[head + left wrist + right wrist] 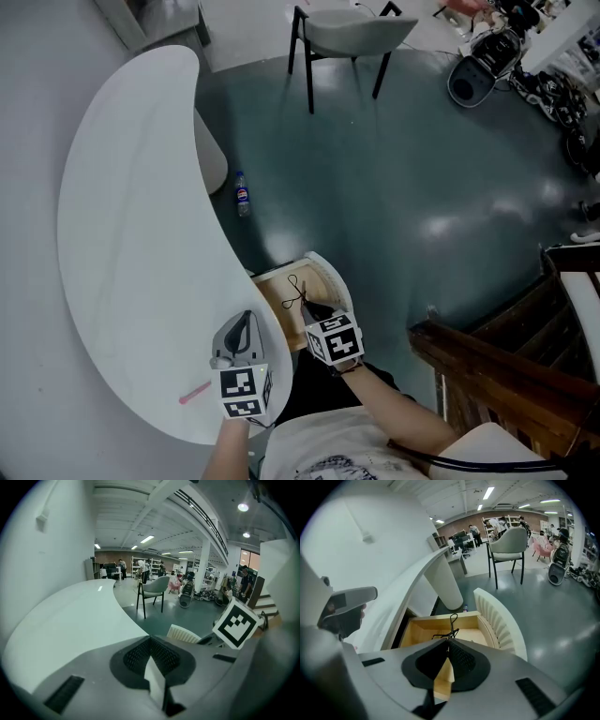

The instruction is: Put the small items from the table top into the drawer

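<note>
Drop-off step: the right gripper [446,641], fingers pinched on a black wire clip [451,623], holds it over the open drawer [415,632]. Next it should lower the clip and release it. The left gripper [150,640], fingers closed with nothing between them, hovers beside the drawer, over the counter [70,616].

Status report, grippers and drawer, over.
Right gripper shut on black wire item over open drawer. Left gripper shut, empty. Pink item on table. Nothing blocking drawer.

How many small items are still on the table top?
1: a pink stick near the table's near edge, beside the left gripper, which may hide others. The right gripper holds a black wire item over the drawer.
</note>
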`<state>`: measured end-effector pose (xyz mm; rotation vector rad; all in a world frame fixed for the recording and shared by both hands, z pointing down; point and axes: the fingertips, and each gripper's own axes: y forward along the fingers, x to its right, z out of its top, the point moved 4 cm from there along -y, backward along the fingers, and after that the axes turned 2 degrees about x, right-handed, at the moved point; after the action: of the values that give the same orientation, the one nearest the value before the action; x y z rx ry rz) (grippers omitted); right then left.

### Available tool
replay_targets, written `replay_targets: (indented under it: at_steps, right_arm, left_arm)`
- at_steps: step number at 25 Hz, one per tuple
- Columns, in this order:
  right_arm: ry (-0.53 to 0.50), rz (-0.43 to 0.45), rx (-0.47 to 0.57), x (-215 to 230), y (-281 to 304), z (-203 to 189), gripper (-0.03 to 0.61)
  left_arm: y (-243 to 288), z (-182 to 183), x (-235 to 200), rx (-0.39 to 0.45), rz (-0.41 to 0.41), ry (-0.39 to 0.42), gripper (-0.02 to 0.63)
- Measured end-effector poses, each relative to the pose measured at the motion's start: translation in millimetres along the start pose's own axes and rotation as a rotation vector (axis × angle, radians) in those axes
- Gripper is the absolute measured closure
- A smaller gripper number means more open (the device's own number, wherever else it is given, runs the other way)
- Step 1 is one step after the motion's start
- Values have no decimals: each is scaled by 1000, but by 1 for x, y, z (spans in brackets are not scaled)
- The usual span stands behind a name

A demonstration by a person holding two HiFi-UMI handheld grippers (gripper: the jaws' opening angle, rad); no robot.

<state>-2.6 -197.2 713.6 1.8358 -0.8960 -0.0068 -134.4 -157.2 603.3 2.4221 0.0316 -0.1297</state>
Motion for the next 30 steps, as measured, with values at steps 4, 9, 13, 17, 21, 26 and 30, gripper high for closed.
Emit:
replay_targets:
  at_steps: [4, 9, 13, 17, 21, 26, 30]
  right_arm:
    - [32, -4, -43, 4, 22, -10, 546]
    - [47, -14, -87, 11, 49, -20, 546]
    - [68, -12, -113, 15, 64, -28, 546]
    - [71, -15, -111, 18, 80, -30, 546]
    - [87, -26, -125, 21, 91, -33, 546]
    - [89, -47, -154, 28, 100, -37, 546]
    - [91, -57, -173, 34, 108, -36, 546]
  left_arm:
    - [7, -2, -8, 2, 4, -12, 594]
    - [16, -2, -15, 6, 10, -21, 594]
    - [20, -6, -18, -19, 13, -26, 594]
    - [26, -11, -24, -20, 22, -44, 594]
    - [29, -11, -28, -24, 26, -47, 594]
    - [31, -9, -25, -24, 29, -32, 594]
    - [33, -9, -25, -29, 26, -23, 594]
